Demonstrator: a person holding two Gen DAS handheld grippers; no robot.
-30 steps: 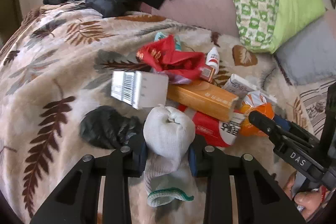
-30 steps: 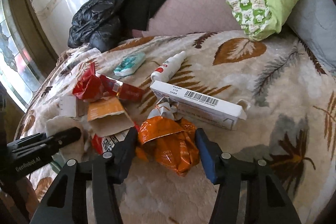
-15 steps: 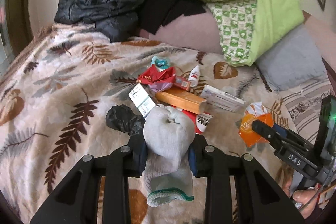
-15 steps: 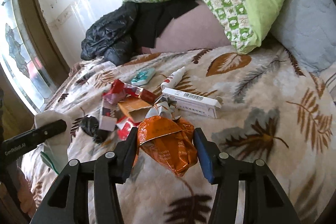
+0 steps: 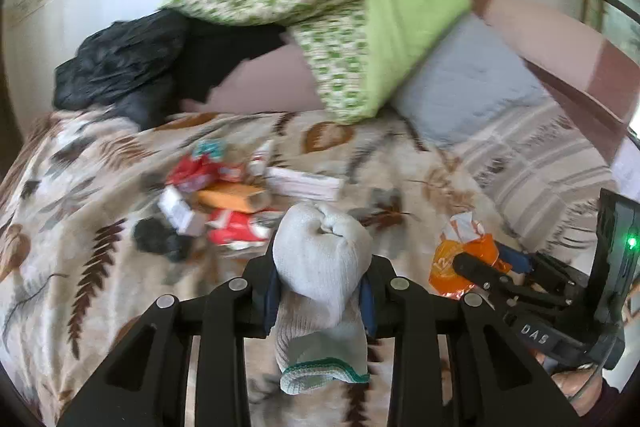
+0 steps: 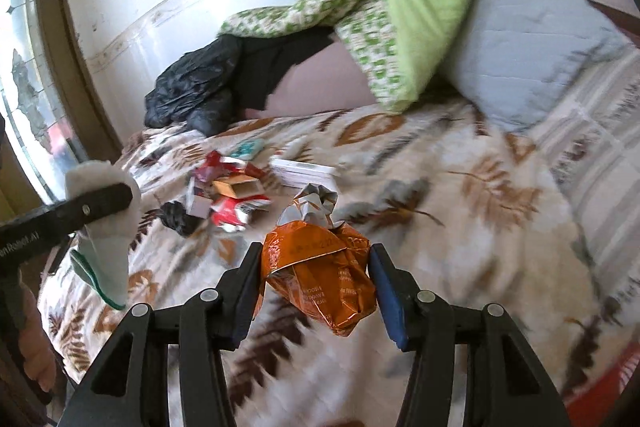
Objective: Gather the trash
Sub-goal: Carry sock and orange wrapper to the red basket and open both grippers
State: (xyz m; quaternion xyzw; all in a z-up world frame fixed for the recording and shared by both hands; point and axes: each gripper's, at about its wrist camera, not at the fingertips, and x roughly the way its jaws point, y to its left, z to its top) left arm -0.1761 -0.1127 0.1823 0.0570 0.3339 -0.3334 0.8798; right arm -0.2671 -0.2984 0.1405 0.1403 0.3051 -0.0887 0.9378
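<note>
Two pieces are in your grip, and most of the litter is not yet collected. Your left gripper (image 5: 320, 301) has its fingers pinched on a rolled grey sock (image 5: 320, 267), whose green-trimmed cuff hangs below the pads. Your right gripper (image 6: 314, 291) has its fingers pressed against the sides of a crumpled orange wrapper (image 6: 320, 277), silver lining showing at the top. Both loads hang clear above the leaf-patterned blanket (image 6: 460, 227), well apart from the pile.

What you have left lies in a loose cluster on the blanket: a red crumpled wrapper (image 5: 196, 171), an open orange carton (image 5: 232, 197), a red-and-white packet (image 5: 236, 231), a small white box with a barcode (image 5: 178, 211), a long white box (image 5: 304, 183), a small white bottle (image 5: 260, 161), a teal packet (image 5: 210, 147) and a black crumpled wad (image 5: 160, 239). The frames are blurred, so finer details of these cannot be read.

No bin or bag shows in either view, so you cannot judge from here where the two held pieces should go. By my reckoning you are early in the job: two items lifted, none visibly deposited, and about eight still waiting. Whether the sock counts as trash is doubtful; it may belong elsewhere.
</note>
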